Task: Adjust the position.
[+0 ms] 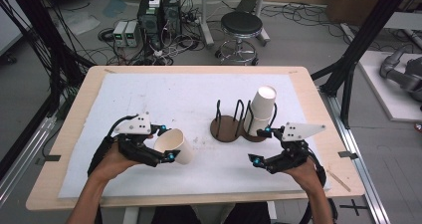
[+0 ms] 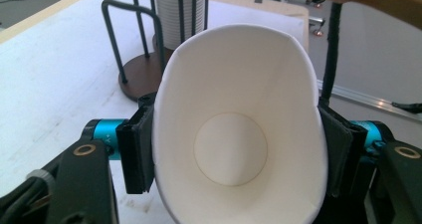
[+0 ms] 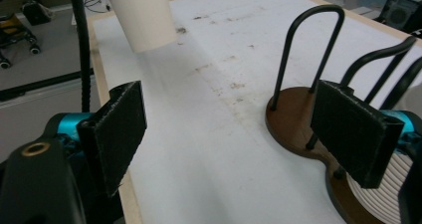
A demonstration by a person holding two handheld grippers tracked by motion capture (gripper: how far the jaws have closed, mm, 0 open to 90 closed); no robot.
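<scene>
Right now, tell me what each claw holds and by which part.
Left claw grips a paper cup across its side walls near the rim, squeezing it oval. Right claw is open, holding nothing.

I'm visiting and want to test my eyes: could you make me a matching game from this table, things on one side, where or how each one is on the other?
Things:
1. loose paper cup
2. cup stack
3. right gripper
4. left ring of the holder

States:
A. jaws open, nothing between them
B. empty
C. squeezed between the left gripper jaws
D. standing in the holder's right ring

Pairs: 1-C, 2-D, 3-A, 4-B
</scene>
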